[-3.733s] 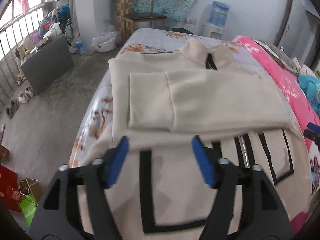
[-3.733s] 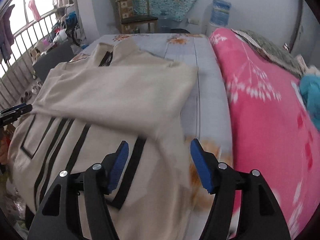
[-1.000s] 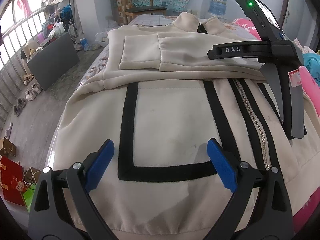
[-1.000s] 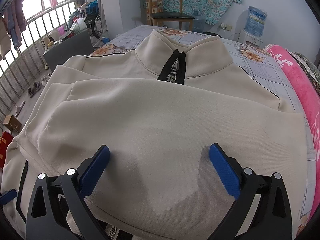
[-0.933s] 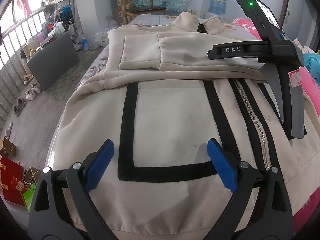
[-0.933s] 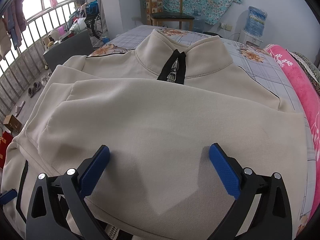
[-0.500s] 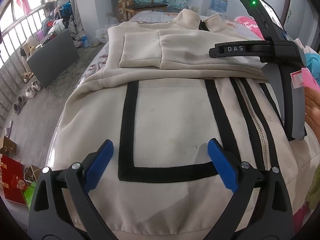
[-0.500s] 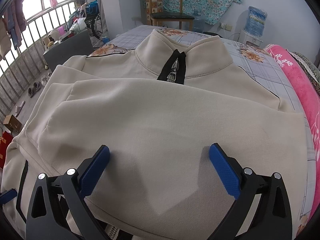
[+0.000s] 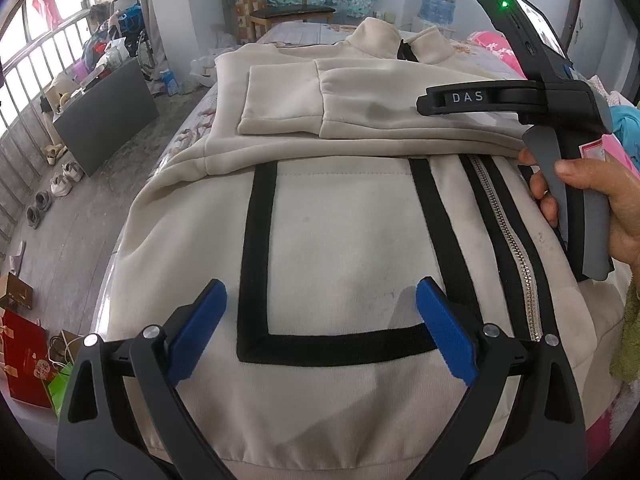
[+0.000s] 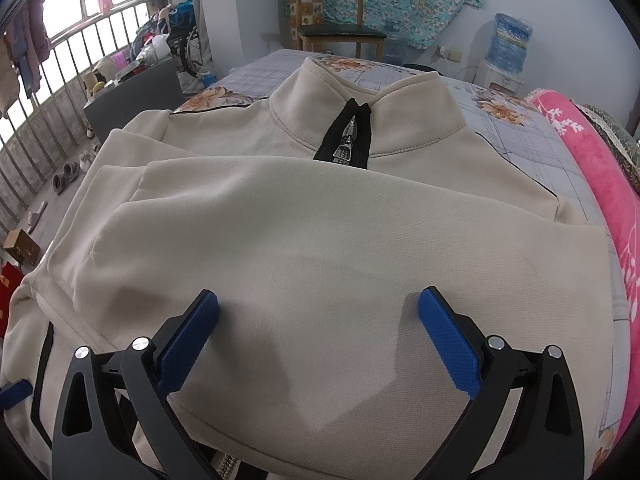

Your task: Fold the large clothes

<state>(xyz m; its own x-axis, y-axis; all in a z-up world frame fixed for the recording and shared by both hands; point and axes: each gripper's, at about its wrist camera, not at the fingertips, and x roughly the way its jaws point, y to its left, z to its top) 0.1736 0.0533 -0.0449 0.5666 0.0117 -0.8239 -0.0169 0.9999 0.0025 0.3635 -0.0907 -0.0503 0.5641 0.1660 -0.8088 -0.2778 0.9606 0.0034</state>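
Note:
A cream jacket [image 9: 340, 240] with black stripes and a metal zipper [image 9: 508, 232] lies front-up on the bed. Its sleeves [image 9: 288, 100] are folded across the chest, below the stand-up collar [image 10: 348, 92]. My left gripper [image 9: 320, 332] is open just above the lower front panel, with nothing between its blue pads. My right gripper [image 10: 318, 332] is also open, low over the folded sleeve on the chest [image 10: 320, 240]. In the left wrist view a hand [image 9: 600, 192] holds the right gripper's black handle.
A pink blanket [image 10: 600, 168] runs along the bed's right side on the floral sheet [image 10: 520, 136]. A wooden chair [image 10: 340, 28] and a water bottle [image 10: 512, 40] stand past the bed's head. On the floor to the left are a grey board [image 9: 104, 116], shoes and a red bag [image 9: 24, 364].
Since 3.7 s ago both grippers have opened wider and moved in over the jacket. In the last half second a hand has closed on the right gripper's handle; the right view is unchanged.

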